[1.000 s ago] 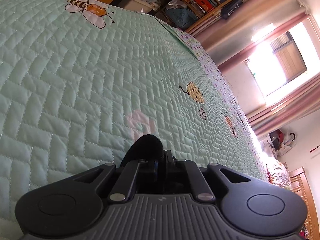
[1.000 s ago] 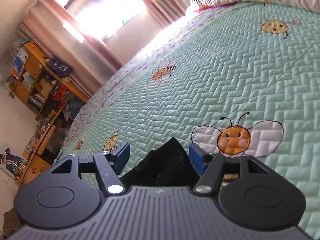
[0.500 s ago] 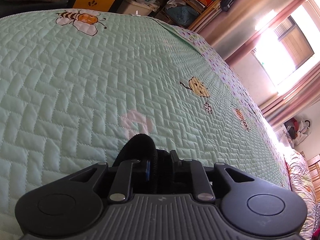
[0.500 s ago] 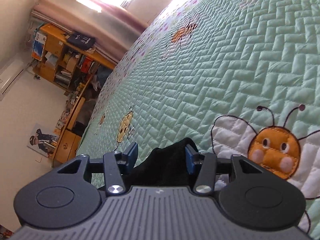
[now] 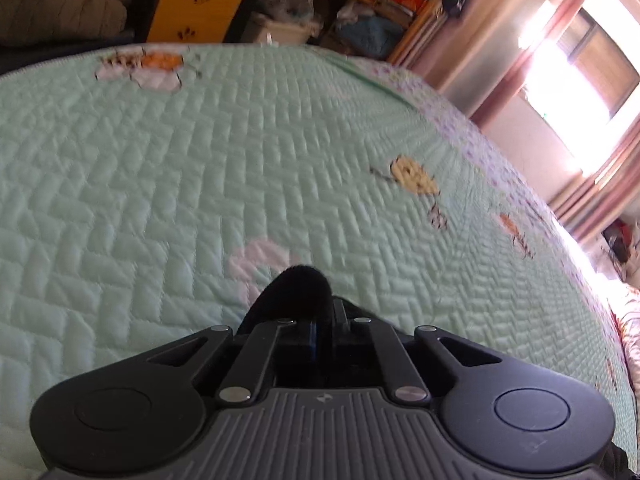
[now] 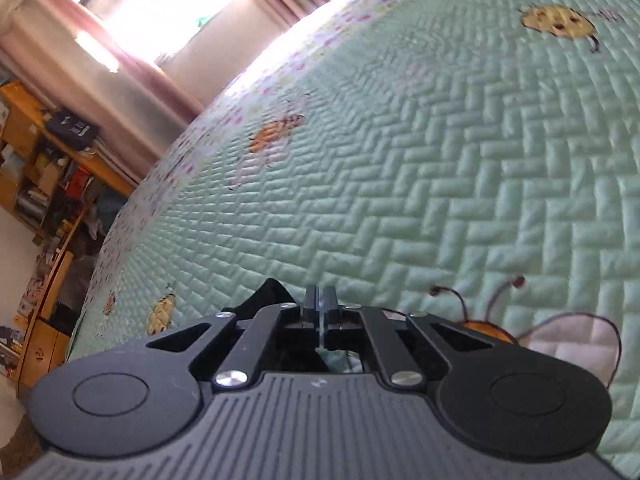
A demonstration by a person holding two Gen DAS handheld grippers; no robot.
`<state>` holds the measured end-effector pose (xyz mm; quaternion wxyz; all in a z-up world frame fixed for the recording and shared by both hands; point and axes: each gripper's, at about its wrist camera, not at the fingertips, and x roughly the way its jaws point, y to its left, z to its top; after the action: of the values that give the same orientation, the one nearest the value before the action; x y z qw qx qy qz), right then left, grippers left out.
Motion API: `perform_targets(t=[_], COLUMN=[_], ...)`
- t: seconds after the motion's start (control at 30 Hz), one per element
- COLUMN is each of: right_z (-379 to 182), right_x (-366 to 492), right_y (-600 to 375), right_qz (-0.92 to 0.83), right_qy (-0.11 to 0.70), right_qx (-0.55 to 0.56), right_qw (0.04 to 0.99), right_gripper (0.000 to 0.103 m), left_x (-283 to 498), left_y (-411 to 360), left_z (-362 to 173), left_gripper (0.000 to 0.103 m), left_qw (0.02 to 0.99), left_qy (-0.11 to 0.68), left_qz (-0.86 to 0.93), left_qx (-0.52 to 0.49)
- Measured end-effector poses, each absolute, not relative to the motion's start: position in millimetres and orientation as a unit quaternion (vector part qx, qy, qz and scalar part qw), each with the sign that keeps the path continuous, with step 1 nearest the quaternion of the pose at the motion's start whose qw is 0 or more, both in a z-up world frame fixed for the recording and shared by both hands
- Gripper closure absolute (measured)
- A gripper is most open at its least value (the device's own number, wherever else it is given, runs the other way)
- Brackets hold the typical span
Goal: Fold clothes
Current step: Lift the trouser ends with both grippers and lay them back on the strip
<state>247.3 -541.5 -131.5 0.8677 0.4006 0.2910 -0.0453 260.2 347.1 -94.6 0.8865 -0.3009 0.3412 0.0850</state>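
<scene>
now both my left gripper and right gripper pinch the black cloth, the right's jaws just closed on it; next, lift together over the near quilt.

Left claw clamped on black cloth fold above green quilted bedspread.
</scene>
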Motion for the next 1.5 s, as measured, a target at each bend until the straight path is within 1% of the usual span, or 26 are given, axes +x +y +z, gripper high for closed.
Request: perform_targets(t=[0.03, 0.07, 0.1, 0.13, 0.17, 0.2, 0.23, 0.3, 0.5, 0.57, 0.6, 0.67, 0.8, 0.87, 0.97, 1.07, 1.1, 1.17, 1.2, 1.27, 1.3, 1.33, 1.43, 1.5], right_z=[-134, -137, -135, -135, -135, -139, -143, -148, -150, -147, -146, -148, -154, -148, -135, -120, -119, -138, -144, -136, -131, -122, -97, -95], right_x=[237, 227, 216, 210, 205, 206, 207, 210, 232, 230, 228, 228, 233, 228, 221, 210, 210, 224, 225, 212, 205, 197, 177, 174], right_y=[-545, -549, -551, -548, -545, -540, -535, -527, -520, -523, -525, -528, -525, -518, -509, -516, -519, -519, -518, -520, -521, -512, -470, -434], right_qz=[-0.046, -0.046, -0.041, -0.030, -0.019, -0.010, -0.001, 0.014, 0.030, 0.032, 0.034, 0.038, 0.076, 0.077, 0.043, 0.001, -0.011, -0.021, -0.029, -0.047, -0.056, -0.066, -0.044, 0.047], right_qy=[0.268, 0.244, 0.218, 0.215, 0.214, 0.234, 0.253, 0.269, 0.283, 0.271, 0.261, 0.258, 0.281, 0.278, 0.278, 0.265, 0.270, 0.346, 0.358, 0.313, 0.291, 0.273, 0.229, 0.224], right_qx=[0.422, 0.442, 0.449, 0.441, 0.432, 0.425, 0.417, 0.392, 0.361, 0.364, 0.367, 0.368, 0.375, 0.349, 0.306, 0.313, 0.314, 0.315, 0.308, 0.335, 0.347, 0.331, 0.276, 0.295], right_qw=[0.865, 0.862, 0.866, 0.871, 0.876, 0.874, 0.873, 0.880, 0.888, 0.890, 0.892, 0.893, 0.880, 0.892, 0.910, 0.912, 0.910, 0.883, 0.881, 0.887, 0.890, 0.901, 0.933, 0.928], right_gripper=[0.096, 0.091, 0.088, 0.081, 0.077, 0.076, 0.076, 0.076, 0.075, 0.075, 0.074, 0.060, 0.061, 0.095, 0.096, 0.097, 0.097, 0.094, 0.094, 0.084, 0.082, 0.079, 0.079, 0.076], left_x=[259, 257, 255, 251, 247, 242, 237, 226, 187, 170, 164, 153, 143, 141, 141, 139, 139, 141, 140, 137, 134, 132, 130, 132], left_y=[348, 351, 353, 354, 355, 356, 357, 360, 377, 377, 376, 370, 356, 349, 341, 334, 331, 322, 317, 308, 304, 299, 283, 269], left_z=[-94, -92, -90, -86, -82, -77, -72, -62, -47, -46, -46, -48, -52, -53, -50, -45, -45, -45, -45, -44, -44, -43, -45, -52], left_gripper=[0.090, 0.085, 0.078, 0.068, 0.063, 0.051, 0.037, 0.027, 0.027, 0.027, 0.027, 0.027, 0.027, 0.027, 0.027, 0.027, 0.027, 0.027, 0.027, 0.027, 0.027, 0.027, 0.025, 0.024], left_qw=[0.886, 0.884, 0.882, 0.884, 0.887, 0.892, 0.896, 0.900, 0.901, 0.902, 0.902, 0.902, 0.904, 0.905, 0.908, 0.911, 0.912, 0.913, 0.913, 0.915, 0.917, 0.919, 0.920, 0.917], left_qy=[0.342, 0.343, 0.344, 0.340, 0.335, 0.328, 0.321, 0.309, 0.295, 0.292, 0.291, 0.289, 0.288, 0.290, 0.292, 0.286, 0.286, 0.289, 0.290, 0.290, 0.289, 0.289, 0.285, 0.282], left_qz=[0.082, 0.074, 0.066, 0.064, 0.062, 0.066, 0.067, 0.070, 0.083, 0.079, 0.075, 0.068, 0.058, 0.054, 0.048, 0.031, 0.024, 0.014, 0.008, -0.005, -0.012, -0.018, -0.043, -0.059], left_qx=[-0.304, -0.310, -0.316, -0.314, -0.310, -0.304, -0.301, -0.299, -0.307, -0.310, -0.311, -0.315, -0.310, -0.305, -0.298, -0.296, -0.293, -0.289, -0.288, -0.280, -0.274, -0.267, -0.265, -0.276])
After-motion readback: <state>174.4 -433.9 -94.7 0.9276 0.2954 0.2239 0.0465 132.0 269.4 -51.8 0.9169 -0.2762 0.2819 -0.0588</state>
